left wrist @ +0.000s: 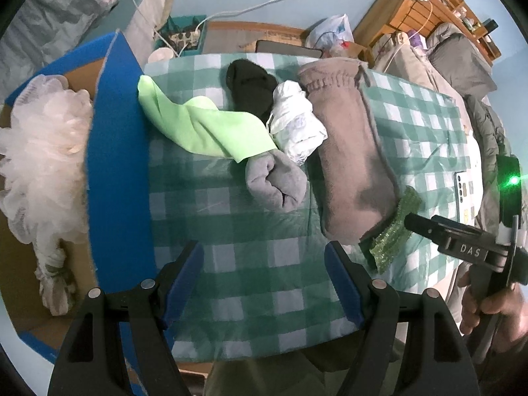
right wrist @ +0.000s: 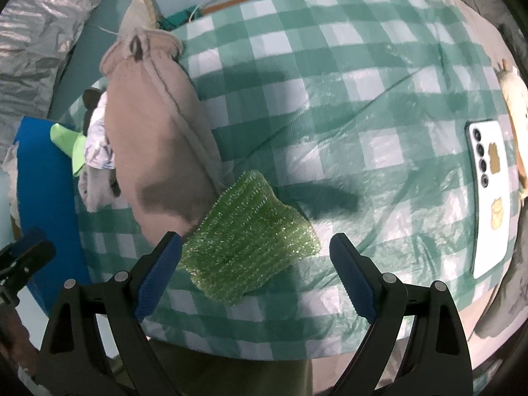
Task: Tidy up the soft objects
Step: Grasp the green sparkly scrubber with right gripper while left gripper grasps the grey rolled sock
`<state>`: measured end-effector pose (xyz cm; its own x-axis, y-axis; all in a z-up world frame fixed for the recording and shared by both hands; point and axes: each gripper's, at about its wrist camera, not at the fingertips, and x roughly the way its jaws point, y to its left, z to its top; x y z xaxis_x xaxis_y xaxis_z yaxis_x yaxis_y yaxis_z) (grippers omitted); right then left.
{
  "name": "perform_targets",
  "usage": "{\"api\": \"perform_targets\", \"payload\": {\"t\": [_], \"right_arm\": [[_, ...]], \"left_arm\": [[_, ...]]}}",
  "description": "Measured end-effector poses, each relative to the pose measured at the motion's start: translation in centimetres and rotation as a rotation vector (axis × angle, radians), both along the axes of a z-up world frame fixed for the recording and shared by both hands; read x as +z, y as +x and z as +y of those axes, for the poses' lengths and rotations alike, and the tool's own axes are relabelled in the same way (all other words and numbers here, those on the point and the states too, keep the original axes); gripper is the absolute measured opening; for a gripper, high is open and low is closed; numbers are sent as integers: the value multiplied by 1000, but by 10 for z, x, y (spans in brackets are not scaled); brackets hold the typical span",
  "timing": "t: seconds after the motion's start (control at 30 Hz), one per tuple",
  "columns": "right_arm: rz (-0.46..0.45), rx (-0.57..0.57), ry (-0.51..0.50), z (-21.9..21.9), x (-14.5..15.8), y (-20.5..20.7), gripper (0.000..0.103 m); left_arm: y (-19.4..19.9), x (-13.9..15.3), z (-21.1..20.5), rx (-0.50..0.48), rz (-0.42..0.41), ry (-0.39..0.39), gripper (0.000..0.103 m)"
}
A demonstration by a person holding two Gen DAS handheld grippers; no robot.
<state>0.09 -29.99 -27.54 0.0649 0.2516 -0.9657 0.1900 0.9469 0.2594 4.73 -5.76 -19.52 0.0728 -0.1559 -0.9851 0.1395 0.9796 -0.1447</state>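
Soft things lie on a green checked cloth: a light green cloth, a black sock, a white crumpled bundle, a rolled grey sock, a taupe fleece garment and a sparkly green scrubber. A white mesh pouf lies in the blue-edged cardboard box at the left. My left gripper is open and empty above bare cloth. My right gripper is open, with the scrubber lying between and just ahead of its fingers.
A white phone lies on the cloth at the right, beside a plush toy. Behind the table are a power strip, a plastic bag and a wooden shelf. The cloth's front edge is close to both grippers.
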Motion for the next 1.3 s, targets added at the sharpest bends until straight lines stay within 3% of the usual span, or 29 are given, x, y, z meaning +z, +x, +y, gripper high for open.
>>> {"api": "perform_targets", "payload": {"t": [0.27,0.63,0.8,1.03,1.2,1.27,1.3], "right_arm": [[25,29,-21,5,-15,2,90],[32,71,19,-4,-13,10,31],[23,84,16,-15,-7,15,17],[2,100,6,-27,8,20,14],[11,99,4,-37,6,20,13],[22,84,16,-43,5,19,13],[26,75,13,-48,6,19,21]], "left_arm": [[11,-16,-3,4,19,-6,81],[34,-35,-10,16,53,-4,84],[44,-44,-15,20,74,8,84],[52,-53,-17,39,84,11,83],[52,-59,-20,20,107,-3,45],[49,-57,-22,12,97,0,39],[48,-56,-22,6,88,-4,33]]}}
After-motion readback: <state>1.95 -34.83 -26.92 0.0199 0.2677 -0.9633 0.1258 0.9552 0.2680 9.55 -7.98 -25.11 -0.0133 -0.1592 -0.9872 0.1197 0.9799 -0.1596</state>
